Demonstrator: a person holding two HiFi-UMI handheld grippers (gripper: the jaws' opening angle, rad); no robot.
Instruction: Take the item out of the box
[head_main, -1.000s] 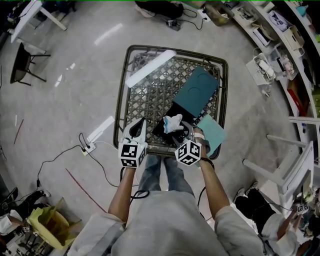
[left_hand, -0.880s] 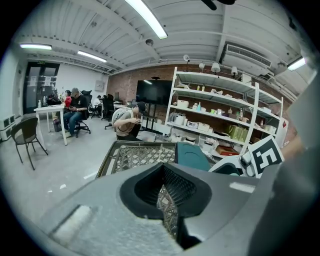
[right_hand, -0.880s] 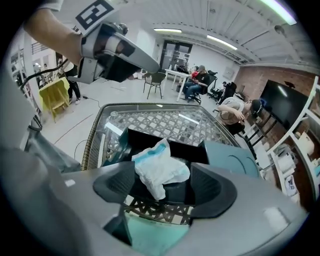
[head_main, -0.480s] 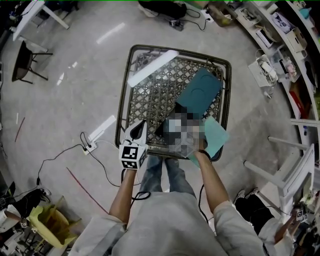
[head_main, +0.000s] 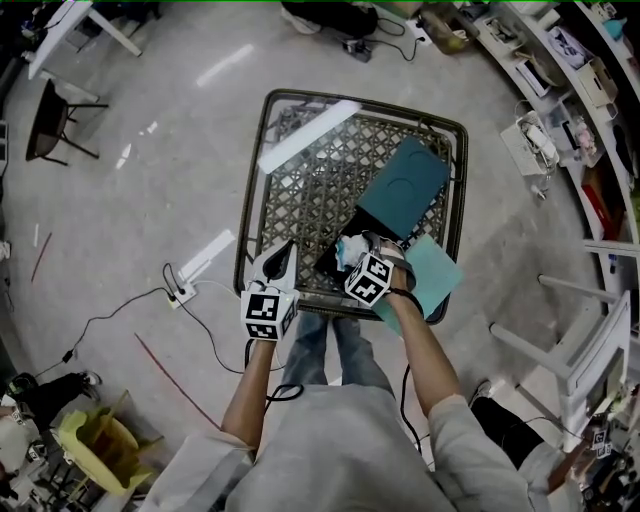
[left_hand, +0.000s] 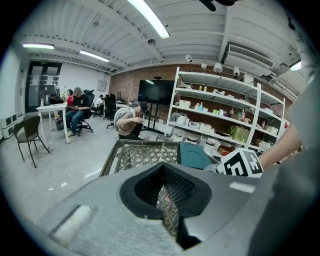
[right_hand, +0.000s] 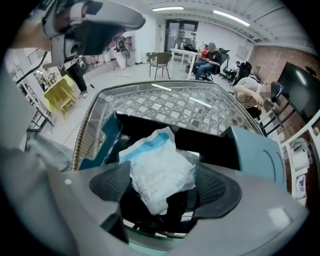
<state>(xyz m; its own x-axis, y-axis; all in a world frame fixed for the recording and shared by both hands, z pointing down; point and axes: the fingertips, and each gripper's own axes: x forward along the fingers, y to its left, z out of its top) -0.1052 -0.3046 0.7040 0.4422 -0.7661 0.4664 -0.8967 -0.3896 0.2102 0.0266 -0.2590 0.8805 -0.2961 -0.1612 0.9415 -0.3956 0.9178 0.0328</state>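
Note:
A black box (head_main: 328, 262) lies open on the wire-mesh table (head_main: 262, 130), its teal lid (head_main: 405, 188) leaning behind it. A crumpled white and blue packet (right_hand: 157, 167) sits in the box. My right gripper (right_hand: 165, 187) points steeply down over the box. Its jaws have just been opening and stand wide, with the packet (head_main: 351, 245) between the pads, which do not squeeze it. My left gripper (head_main: 272, 268) rests at the table's front-left edge. Its fingertips meet, with nothing between them, and only mesh shows behind them in the left gripper view (left_hand: 165, 187).
A flat teal sheet (head_main: 432, 280) overhangs the table's front-right corner. A power strip and cables (head_main: 178, 292) lie on the floor at left. Shelving (head_main: 560, 90) lines the right side. People sit at desks (left_hand: 75, 107) far off.
My right gripper has moved forward and down over the box, and its jaws have widened around the packet. The left gripper has stayed where it was.

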